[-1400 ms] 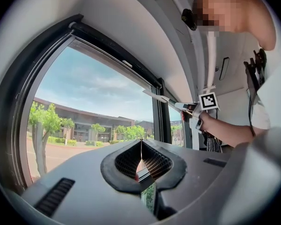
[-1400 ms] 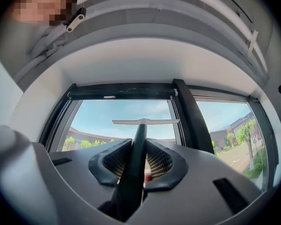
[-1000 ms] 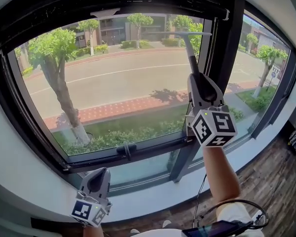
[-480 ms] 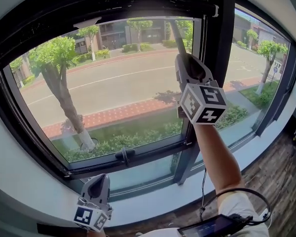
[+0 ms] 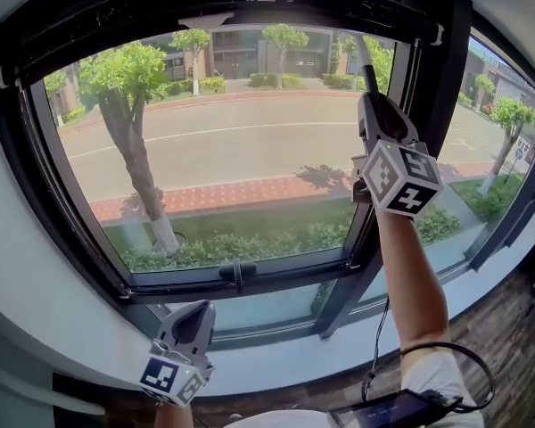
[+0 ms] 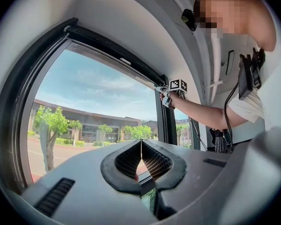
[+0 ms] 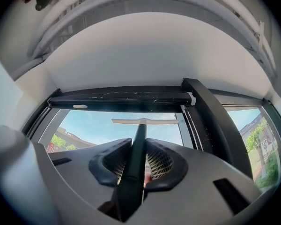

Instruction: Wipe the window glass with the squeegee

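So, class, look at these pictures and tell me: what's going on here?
A person is cleaning the window glass with a squeegee. The right gripper is shut on its handle, arm raised, with the blade high up, just under the top frame. The left gripper hangs low by the sill, jaws together with nothing between them.
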A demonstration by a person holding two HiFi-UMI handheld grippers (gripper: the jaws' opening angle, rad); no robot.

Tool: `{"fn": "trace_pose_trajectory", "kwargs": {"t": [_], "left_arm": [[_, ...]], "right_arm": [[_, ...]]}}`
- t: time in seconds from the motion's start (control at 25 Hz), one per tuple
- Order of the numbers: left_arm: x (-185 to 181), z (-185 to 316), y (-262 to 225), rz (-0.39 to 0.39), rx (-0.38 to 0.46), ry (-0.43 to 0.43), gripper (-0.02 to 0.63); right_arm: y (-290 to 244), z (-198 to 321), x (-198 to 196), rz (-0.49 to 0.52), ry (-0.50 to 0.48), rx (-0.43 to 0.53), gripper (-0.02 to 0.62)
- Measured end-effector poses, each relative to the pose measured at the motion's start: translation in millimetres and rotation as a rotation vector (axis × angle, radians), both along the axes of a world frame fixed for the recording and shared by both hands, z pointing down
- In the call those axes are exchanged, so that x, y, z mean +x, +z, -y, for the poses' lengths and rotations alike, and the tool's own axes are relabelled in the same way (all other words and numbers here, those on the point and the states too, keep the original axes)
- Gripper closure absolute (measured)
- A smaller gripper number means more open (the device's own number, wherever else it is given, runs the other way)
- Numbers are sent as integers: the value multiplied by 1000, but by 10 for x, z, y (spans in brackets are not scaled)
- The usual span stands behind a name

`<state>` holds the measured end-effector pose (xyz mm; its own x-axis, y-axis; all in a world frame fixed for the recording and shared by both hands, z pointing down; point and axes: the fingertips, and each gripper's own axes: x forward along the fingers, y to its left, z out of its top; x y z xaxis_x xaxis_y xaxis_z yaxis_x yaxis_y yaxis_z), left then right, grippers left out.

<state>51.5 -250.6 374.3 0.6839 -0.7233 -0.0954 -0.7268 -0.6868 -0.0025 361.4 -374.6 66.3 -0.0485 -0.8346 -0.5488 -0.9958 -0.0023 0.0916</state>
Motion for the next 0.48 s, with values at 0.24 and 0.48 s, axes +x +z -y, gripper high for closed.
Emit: {"fn": "trace_pose_trajectory", "kwargs": {"t": [0.24, 0.48], "left_arm": [[26, 36, 34, -6, -11, 7, 588], [108, 77, -13, -5, -6, 23, 588]], "right_arm": [[56, 73, 38, 10, -44, 14, 497], [205, 84, 44, 17, -35, 20, 497]]}}
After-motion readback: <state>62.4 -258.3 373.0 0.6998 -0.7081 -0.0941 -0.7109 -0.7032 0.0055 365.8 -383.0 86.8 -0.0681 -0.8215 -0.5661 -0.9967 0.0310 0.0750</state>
